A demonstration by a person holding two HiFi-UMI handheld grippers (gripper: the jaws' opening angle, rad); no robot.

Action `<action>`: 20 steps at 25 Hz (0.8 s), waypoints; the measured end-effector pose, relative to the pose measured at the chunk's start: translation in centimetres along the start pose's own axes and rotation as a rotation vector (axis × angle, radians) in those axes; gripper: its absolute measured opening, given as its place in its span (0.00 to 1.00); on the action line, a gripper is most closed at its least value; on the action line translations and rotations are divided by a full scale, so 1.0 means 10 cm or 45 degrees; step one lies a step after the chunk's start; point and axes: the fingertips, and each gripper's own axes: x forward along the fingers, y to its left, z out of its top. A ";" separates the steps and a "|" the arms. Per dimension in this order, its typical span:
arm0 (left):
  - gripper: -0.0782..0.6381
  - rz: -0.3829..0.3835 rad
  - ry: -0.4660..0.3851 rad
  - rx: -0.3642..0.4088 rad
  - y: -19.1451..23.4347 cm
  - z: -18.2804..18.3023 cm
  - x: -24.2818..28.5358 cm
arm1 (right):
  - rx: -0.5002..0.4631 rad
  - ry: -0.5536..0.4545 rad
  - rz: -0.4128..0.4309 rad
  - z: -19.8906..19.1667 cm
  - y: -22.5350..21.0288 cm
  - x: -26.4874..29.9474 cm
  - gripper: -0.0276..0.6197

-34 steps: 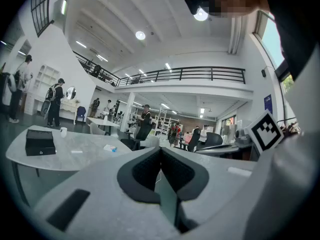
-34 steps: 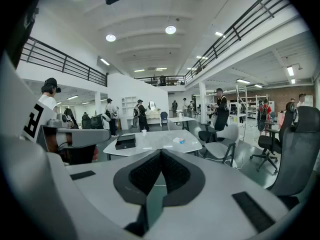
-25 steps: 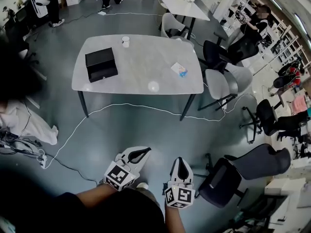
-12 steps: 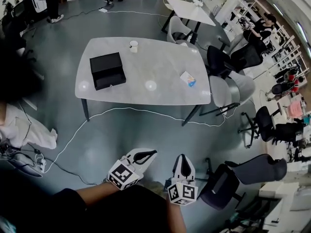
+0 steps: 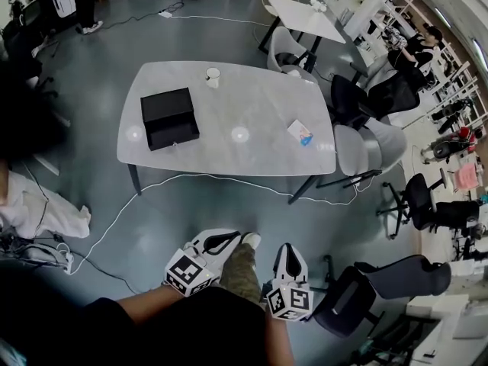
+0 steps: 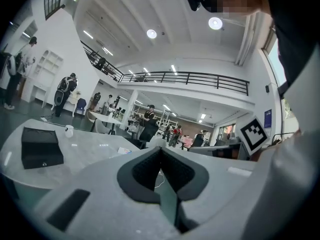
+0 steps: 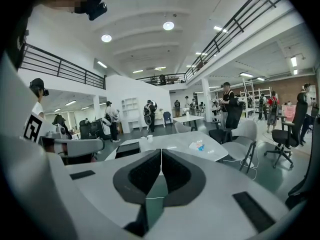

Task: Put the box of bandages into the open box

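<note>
Both grippers were held low in front of the person, over the floor and well short of the near edge of the table point(image 5: 229, 105). The left gripper point(image 5: 229, 239) had its pads pressed together with nothing between them. The right gripper point(image 5: 287, 252) was closed the same way, only a thin seam showing between its pads, and it was empty. The person's own leg and shoe point(image 5: 242, 261) showed between the two.

The box of bandages point(image 5: 300, 133) lay flat on the table close to the right edge, towards the near right corner, with bare top around it. The open box point(image 5: 169, 117), black, sat near the left end, well apart from the bandages. A white cup point(image 5: 213, 76) stood by the far edge. A white cable point(image 5: 198, 178) ran over the floor under the near edge.

Handling, as a judgement: the bandage box looked like a small thin card carton, so probably light, slightly crushable and likely to skid on the smooth top. Best hold would be across its narrower width, with the jaws opened just wider than the carton, coming from above and closing gently. The right gripper was on the closer side. How deep the open box was could not be told from here.
</note>
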 end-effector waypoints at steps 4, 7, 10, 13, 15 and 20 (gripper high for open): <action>0.13 0.041 0.018 0.021 0.17 0.05 0.33 | 0.027 -0.001 0.020 0.00 -0.26 0.29 0.06; 0.13 0.054 0.037 0.042 0.29 0.08 0.69 | 0.038 -0.007 0.035 0.06 -0.53 0.60 0.06; 0.13 0.070 0.055 0.044 0.42 0.20 1.17 | 0.060 -0.007 0.045 0.26 -0.87 0.95 0.06; 0.13 0.065 0.065 0.039 0.51 0.35 1.72 | 0.071 -0.034 0.041 0.58 -1.30 1.18 0.06; 0.13 0.047 0.068 0.059 0.52 0.40 2.09 | 0.066 -0.044 0.034 0.72 -1.63 1.27 0.06; 0.13 0.018 0.068 0.100 0.57 0.48 2.87 | 0.027 -0.057 -0.030 0.83 -2.48 1.47 0.06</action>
